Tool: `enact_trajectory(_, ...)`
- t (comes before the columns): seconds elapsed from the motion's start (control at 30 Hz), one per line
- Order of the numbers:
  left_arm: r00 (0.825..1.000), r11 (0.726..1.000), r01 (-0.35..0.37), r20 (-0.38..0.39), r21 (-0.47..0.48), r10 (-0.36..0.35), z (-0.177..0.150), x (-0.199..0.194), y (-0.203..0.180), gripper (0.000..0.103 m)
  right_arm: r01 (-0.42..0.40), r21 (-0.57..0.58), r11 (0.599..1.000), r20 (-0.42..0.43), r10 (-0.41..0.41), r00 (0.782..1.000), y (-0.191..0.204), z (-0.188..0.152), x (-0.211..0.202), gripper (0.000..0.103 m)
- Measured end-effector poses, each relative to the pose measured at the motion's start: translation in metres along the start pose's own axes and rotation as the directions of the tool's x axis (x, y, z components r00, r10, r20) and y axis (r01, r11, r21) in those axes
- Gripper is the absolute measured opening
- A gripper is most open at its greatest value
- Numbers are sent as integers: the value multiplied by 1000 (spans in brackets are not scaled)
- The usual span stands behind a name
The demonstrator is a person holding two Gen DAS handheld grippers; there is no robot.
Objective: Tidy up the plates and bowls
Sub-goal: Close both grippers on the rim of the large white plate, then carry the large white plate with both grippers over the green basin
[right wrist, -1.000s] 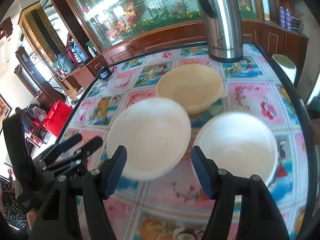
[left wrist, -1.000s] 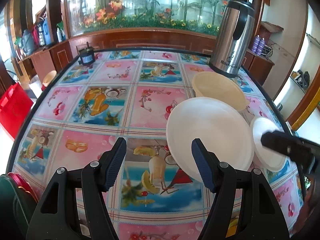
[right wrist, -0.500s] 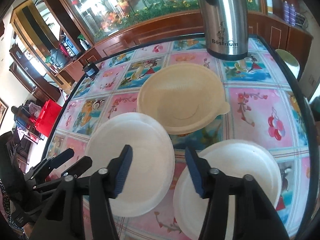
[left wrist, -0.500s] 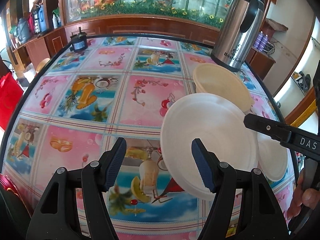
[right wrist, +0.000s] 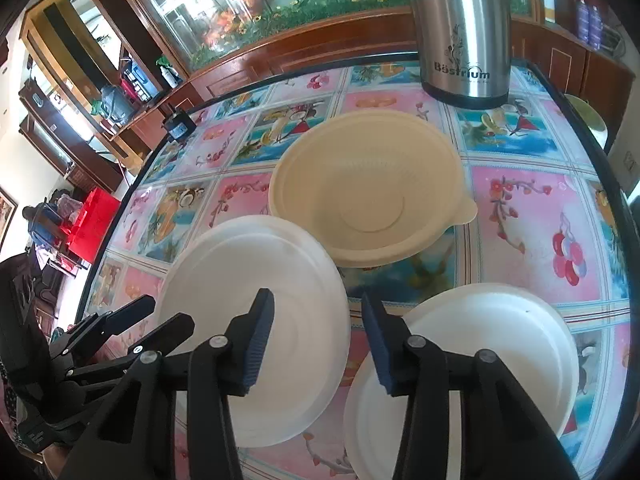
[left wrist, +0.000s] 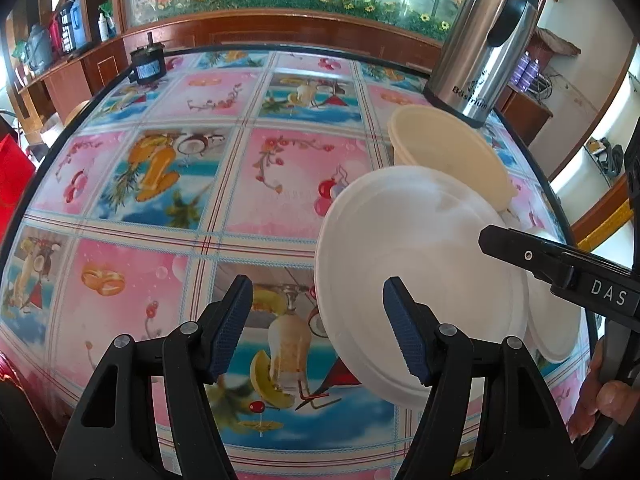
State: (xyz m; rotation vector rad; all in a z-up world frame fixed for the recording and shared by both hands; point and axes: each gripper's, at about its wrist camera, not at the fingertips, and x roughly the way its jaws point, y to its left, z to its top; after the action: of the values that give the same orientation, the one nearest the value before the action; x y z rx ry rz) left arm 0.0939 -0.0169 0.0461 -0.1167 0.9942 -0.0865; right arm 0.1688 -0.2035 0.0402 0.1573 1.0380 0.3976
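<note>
Right wrist view: nothing stacked yet, two white plates (right wrist: 256, 344) (right wrist: 480, 360) and cream bowl (right wrist: 368, 196) separate on table (right wrist: 540, 208); both grippers' (right wrist: 316, 340) (left wrist: 316, 324) fingers open, empty.

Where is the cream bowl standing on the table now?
In the right wrist view the cream bowl stands mid-table, just in front of the steel thermos jug, behind the two white plates.
</note>
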Motion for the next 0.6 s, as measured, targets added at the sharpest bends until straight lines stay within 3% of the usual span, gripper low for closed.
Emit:
enact_trajectory(0.17, 1000, 1000, 27, -10, -11, -27, -3, 4, 3, 67, -15, -3, 1000, -5, 15, 1000, 2, -5, 3, 29)
enact_trajectory(0.23, 999, 999, 42, -24, -20, -43, -5, 6, 5, 47, -19, -11, 1000, -13, 19, 1000, 5, -9, 4, 27)
enact_trajectory(0.33, 999, 999, 35, -31, -13, -35, -7, 6, 7, 32, -27, -22, 999, -9, 27, 1000, 11, -15, 1, 26)
enact_trajectory(0.6, 999, 999, 32, -15, -24, -33, -12, -4, 15, 18, 4, -59, 998, 11, -4, 1000, 29, -29, -8, 24)
